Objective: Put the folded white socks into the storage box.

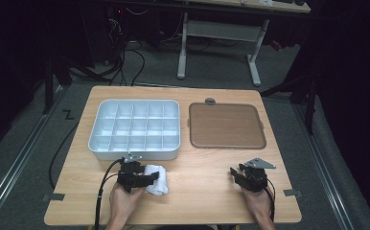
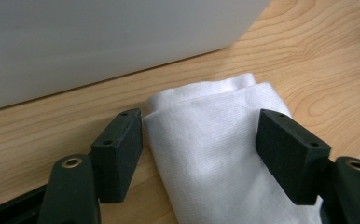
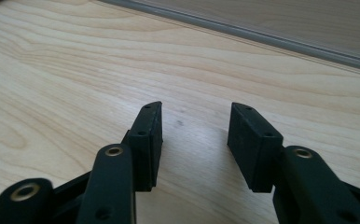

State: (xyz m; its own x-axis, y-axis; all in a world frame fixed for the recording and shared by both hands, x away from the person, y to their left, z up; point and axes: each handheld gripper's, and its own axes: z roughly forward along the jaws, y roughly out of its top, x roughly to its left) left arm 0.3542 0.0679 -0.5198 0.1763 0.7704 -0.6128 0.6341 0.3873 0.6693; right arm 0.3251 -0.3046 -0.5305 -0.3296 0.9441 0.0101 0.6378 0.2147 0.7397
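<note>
White cloth (image 2: 215,144) lies between left claw (image 2: 199,140) jaws.

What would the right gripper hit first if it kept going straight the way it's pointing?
Probably the near edge of the brown lid. The right gripper is open with nothing between its fingers, and only bare table lies ahead until that edge, though the depth is hard to judge.

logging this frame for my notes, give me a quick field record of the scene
surface: wooden table
white cloth: folded, between the left gripper jaws, near the tray
left gripper: open, straddling cloth, left pad at its edge
right gripper: open, nothing between jaws, over bare table
compartment tray: white, no contents visible
brown lid: flat, right of tray
</note>
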